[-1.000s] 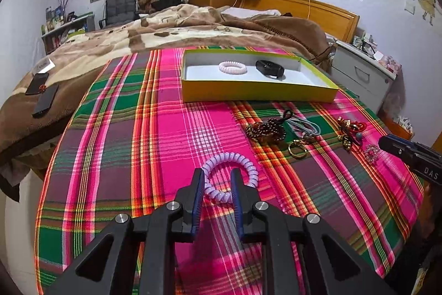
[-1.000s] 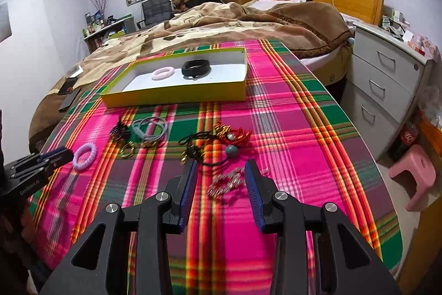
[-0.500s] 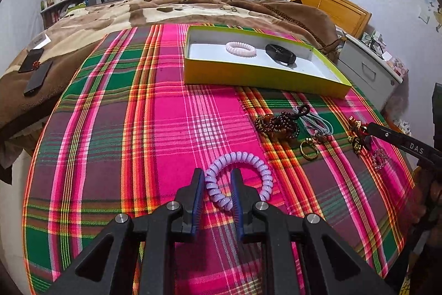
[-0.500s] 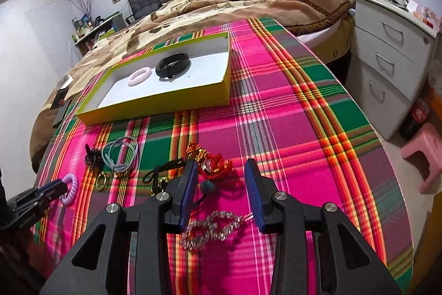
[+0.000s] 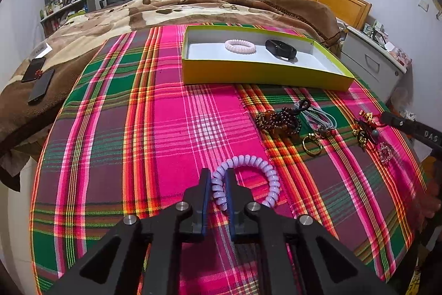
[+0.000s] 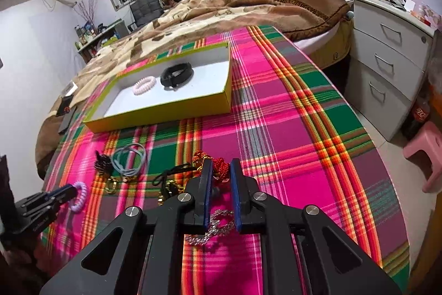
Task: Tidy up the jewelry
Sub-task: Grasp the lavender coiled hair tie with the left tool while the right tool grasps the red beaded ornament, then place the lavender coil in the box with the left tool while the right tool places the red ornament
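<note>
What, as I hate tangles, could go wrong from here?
The jaws of the right gripper are closing on the red ornament, which lies beside the black cord; lifting may drag that along. The jaws of the left gripper are closing on one side of the purple coil tie; so narrow a pinch could slip.

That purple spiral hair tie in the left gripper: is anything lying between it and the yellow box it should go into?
Nothing visible does. The left gripper, jaws closing, has the purple spiral hair tie between its pads, and only bare plaid cloth lies between it and the yellow box. The beaded bracelet sits off to the right.
</note>
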{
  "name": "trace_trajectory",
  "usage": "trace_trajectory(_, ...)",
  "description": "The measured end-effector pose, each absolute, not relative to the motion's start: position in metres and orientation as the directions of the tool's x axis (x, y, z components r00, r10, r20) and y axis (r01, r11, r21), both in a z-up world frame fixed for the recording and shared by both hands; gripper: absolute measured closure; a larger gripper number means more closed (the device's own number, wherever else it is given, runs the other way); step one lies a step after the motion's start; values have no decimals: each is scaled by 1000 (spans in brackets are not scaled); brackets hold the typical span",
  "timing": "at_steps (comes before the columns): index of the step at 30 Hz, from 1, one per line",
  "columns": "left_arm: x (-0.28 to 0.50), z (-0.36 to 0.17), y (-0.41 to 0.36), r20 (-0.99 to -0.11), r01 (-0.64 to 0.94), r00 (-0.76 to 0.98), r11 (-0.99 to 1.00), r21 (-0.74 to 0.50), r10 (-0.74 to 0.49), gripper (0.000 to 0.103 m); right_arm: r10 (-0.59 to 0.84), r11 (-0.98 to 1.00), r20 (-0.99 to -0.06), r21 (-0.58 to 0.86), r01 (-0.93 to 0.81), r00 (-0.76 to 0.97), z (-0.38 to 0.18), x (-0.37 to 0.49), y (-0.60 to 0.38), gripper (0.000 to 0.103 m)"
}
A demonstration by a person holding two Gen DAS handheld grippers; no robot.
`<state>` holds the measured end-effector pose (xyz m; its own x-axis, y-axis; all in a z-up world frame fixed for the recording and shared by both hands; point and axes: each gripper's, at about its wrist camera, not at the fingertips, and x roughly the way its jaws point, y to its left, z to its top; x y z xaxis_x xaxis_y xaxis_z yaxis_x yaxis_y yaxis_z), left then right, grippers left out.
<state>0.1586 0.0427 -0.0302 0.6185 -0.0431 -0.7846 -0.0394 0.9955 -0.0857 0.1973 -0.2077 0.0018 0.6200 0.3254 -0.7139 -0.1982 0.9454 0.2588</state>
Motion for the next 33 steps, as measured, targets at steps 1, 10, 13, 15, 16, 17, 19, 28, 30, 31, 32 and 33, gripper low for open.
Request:
trace_trajectory(1, 157, -30, 43, -783, -37, 620, 996, -83, -42, 93, 332, 943, -707, 265, -201, 625, 5, 195, -208, 90)
trace_trajectory(10, 142, -18, 41, -753, -9, 654, 994, -108, -76, 94, 373, 927, -665, 292, -234, 647, 24, 183, -204, 90)
trace_trajectory(13, 140, -8, 40, -733, 7, 675, 993, -117, -91, 94, 382, 924, -659, 297, -242, 648, 26, 181, -200, 90)
trace_trajectory(15, 141, -3, 39, -721, 15, 686, 993, -120, -98, 94, 391, 920, -655, 304, -248, 647, 28, 181, -198, 90)
trace_trajectory(16, 142, 0, 39, -715, 19, 691, 992, -122, -101, 94, 395, 918, -652, 307, -251, 647, 29, 181, -196, 90)
trace_trajectory(17, 143, 3, 38, -711, 22, 695, 992, -124, -104, 94, 398, 917, -650, 309, -254, 647, 29, 181, -195, 90)
trace_trajectory(19, 147, 9, 38, -703, 30, 703, 991, -127, -111, 94, 405, 914, -645, 311, -262, 648, 32, 184, -192, 90)
trace_trajectory(28, 187, 42, 40, -652, 44, 753, 995, -94, -95, 94, 421, 907, -623, 287, -308, 659, 48, 213, -171, 90)
trace_trajectory(30, 201, 46, 43, -648, 44, 755, 995, -94, -95, 94, 418, 908, -622, 280, -311, 662, 50, 223, -167, 90)
trace_trajectory(31, 211, 47, 45, -650, 42, 754, 995, -95, -94, 94, 416, 909, -622, 278, -310, 663, 51, 228, -166, 90)
trace_trajectory(32, 219, 46, 47, -653, 38, 752, 995, -92, -89, 94, 411, 912, -623, 273, -308, 666, 52, 236, -165, 90)
trace_trajectory(33, 228, 46, 48, -655, 36, 751, 995, -88, -85, 94, 407, 913, -624, 269, -306, 667, 53, 241, -164, 90)
